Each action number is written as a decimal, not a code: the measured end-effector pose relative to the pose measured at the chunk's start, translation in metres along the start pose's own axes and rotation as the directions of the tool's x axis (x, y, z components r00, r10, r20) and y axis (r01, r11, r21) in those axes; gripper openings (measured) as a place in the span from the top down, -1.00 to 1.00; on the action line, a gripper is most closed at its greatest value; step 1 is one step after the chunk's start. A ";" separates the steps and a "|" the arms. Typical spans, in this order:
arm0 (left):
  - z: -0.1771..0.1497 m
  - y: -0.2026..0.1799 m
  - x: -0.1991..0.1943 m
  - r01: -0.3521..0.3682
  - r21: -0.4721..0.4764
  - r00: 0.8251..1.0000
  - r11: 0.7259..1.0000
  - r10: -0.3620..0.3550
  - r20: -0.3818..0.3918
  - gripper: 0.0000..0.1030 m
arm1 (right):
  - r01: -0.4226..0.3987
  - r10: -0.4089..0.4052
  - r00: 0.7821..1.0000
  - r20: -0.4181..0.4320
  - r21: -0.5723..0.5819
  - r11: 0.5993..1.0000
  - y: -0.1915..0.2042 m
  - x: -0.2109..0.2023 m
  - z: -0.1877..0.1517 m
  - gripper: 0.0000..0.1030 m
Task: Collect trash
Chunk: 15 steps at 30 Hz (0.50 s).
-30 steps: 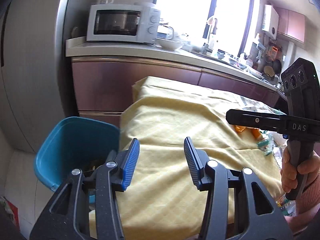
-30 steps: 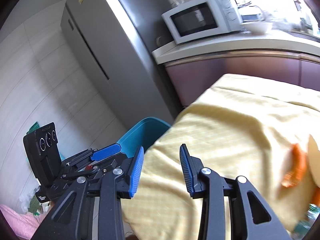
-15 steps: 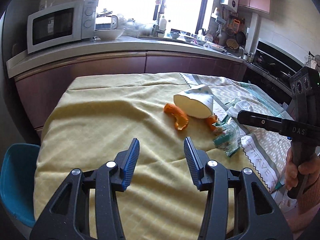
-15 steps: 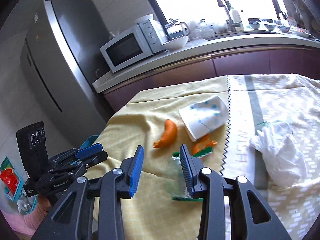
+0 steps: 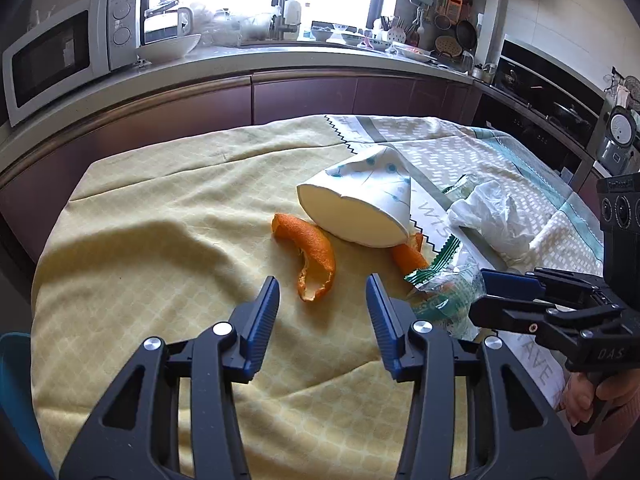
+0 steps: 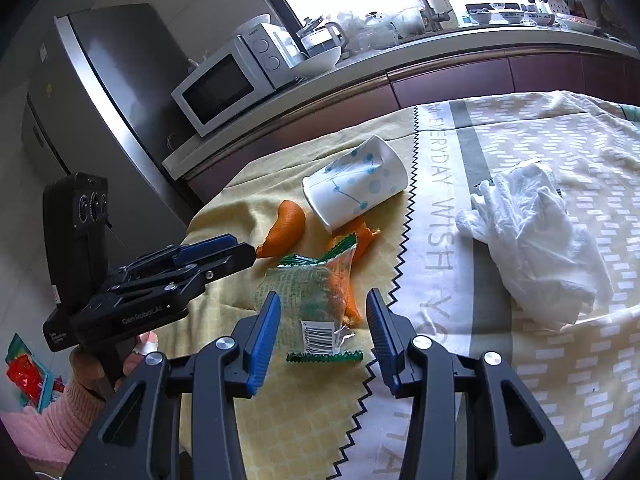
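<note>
Kitchen desk, yellow cloth [image 5: 160, 248]. Reach step: left gripper [image 5: 323, 312] parted, empty, before orange peel [image 5: 314, 258]; right gripper [image 6: 323, 322] opening, astride snack wrapper [image 6: 316, 296], unpinched. Next: lower, close.

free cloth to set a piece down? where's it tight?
Free: the yellow cloth left of the orange peel, out to the table edge, and the near strip under the left gripper. Tight: the paper cup, peels, wrapper and white plastic bag cluster on the right, where the opening right gripper straddles the wrapper.
</note>
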<state>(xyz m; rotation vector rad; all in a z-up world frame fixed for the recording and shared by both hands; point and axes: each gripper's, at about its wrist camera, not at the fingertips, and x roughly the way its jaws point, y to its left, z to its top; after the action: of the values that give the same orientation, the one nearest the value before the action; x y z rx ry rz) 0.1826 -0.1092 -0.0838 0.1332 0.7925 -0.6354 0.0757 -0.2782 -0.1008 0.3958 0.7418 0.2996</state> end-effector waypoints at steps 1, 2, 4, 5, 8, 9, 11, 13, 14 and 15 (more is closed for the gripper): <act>0.001 0.000 0.004 0.007 -0.008 1.000 1.000 -0.007 -0.011 0.17 | -0.006 0.006 1.000 -0.003 0.002 1.000 0.000 0.001 -0.001 0.18; 0.001 0.001 0.007 0.010 -0.014 1.000 1.000 -0.010 -0.020 0.22 | -0.011 0.011 1.000 -0.005 0.004 1.000 0.000 0.002 -0.001 0.18; 0.002 0.002 0.011 0.013 -0.020 0.999 1.000 -0.013 -0.032 0.30 | -0.022 0.022 1.000 -0.007 0.009 1.000 -0.001 0.002 -0.002 0.21; 0.002 0.003 0.013 0.013 -0.024 0.999 1.000 -0.014 -0.037 0.36 | -0.026 0.026 1.000 -0.009 0.009 1.000 -0.001 0.002 -0.002 0.23; 0.001 0.004 0.019 0.022 -0.033 0.998 0.999 -0.024 -0.052 0.49 | -0.035 0.035 0.999 -0.014 0.007 0.999 -0.001 0.002 -0.003 0.38; 0.000 0.004 0.020 0.022 -0.034 0.998 0.999 -0.024 -0.054 0.53 | -0.039 0.040 0.999 -0.015 0.007 0.999 -0.001 0.002 -0.003 0.42; 0.000 0.004 0.021 0.027 -0.035 0.998 0.999 -0.029 -0.058 0.62 | -0.047 0.047 0.999 -0.015 0.008 0.999 -0.001 0.002 -0.003 0.46; 0.000 0.004 0.020 0.026 -0.037 0.998 0.999 -0.027 -0.053 0.66 | -0.056 0.056 0.998 -0.017 0.011 0.998 0.000 0.001 -0.004 0.61; 0.000 0.003 0.020 0.024 -0.036 0.998 0.999 -0.026 -0.048 0.69 | -0.064 0.064 0.998 -0.018 0.013 0.998 0.000 0.001 -0.004 0.66; 0.000 0.003 0.018 0.021 -0.034 0.999 0.999 -0.023 -0.043 0.70 | -0.067 0.067 0.998 -0.017 0.010 0.998 0.001 0.000 -0.004 0.70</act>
<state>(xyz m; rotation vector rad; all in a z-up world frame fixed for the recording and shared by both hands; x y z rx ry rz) 0.1939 -0.1155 -0.0974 0.1077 0.8468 -0.6415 0.0733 -0.2766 -0.1031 0.4279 0.7482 0.3629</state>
